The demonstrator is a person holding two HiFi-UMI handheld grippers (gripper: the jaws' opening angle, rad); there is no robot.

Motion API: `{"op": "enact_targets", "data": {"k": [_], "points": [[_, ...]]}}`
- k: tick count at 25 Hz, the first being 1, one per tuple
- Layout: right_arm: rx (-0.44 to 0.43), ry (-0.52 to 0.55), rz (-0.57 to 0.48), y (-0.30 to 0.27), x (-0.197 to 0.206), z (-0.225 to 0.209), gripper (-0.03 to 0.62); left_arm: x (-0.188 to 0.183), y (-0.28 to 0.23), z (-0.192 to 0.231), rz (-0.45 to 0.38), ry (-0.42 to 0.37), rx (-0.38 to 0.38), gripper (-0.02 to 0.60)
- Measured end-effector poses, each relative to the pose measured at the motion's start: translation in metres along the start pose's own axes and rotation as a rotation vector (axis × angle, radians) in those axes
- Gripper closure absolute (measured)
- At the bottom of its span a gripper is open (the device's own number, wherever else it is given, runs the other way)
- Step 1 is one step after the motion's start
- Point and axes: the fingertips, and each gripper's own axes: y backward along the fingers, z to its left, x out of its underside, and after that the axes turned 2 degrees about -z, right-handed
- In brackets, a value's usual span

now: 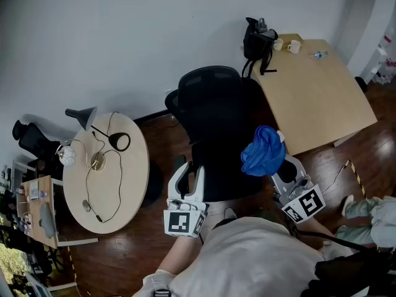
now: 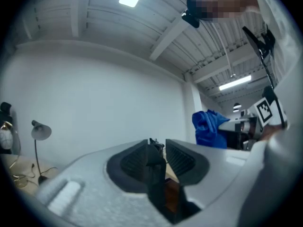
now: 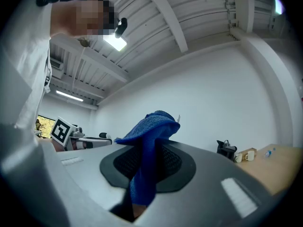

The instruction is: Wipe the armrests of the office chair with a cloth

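Note:
The black mesh office chair (image 1: 213,113) stands in front of me, seen from above in the head view. My right gripper (image 1: 279,163) is at the chair's right side and is shut on a blue cloth (image 1: 262,150), which bunches up over its fingertips. In the right gripper view the cloth (image 3: 150,126) hangs pinched between the pads of that gripper (image 3: 151,143). My left gripper (image 1: 189,169) is at the chair's left side, its jaws a narrow slit apart. In the left gripper view only the dark chair shows through the gap of this gripper (image 2: 156,145). The chair's armrests are mostly hidden.
A round wooden table (image 1: 133,184) with a desk lamp (image 1: 80,115), headphones (image 1: 120,141) and cables stands close to the chair's left. A rectangular table (image 1: 322,98) at the right carries a black bag (image 1: 258,42) and two mugs (image 1: 294,46). The floor is dark wood.

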Motion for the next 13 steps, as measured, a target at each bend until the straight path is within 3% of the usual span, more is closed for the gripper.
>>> {"op": "enact_targets", "data": {"k": [2, 4, 5, 6, 8, 13], "points": [[0.019, -0.016, 0.006, 0.005, 0.007, 0.001, 0.528, 0.004, 0.003, -0.001, -0.015, 0.006, 0.003, 0.449], [0.035, -0.041, 0.018, 0.007, 0.012, 0.0, 0.528, 0.008, 0.0, 0.0, -0.014, 0.01, -0.01, 0.353], [0.041, -0.051, 0.023, 0.008, 0.013, -0.001, 0.528, 0.009, -0.002, -0.001, -0.012, 0.006, -0.012, 0.167], [0.045, -0.056, 0.025, 0.008, 0.013, -0.001, 0.528, 0.01, -0.003, -0.003, -0.012, -0.002, -0.007, 0.023], [0.047, -0.061, 0.028, 0.008, 0.015, -0.001, 0.528, 0.006, -0.003, -0.004, -0.032, -0.01, 0.001, -0.01], [0.056, -0.073, 0.032, 0.007, 0.024, -0.002, 0.528, -0.004, 0.003, 0.008, -0.087, -0.025, -0.034, -0.012]]}}
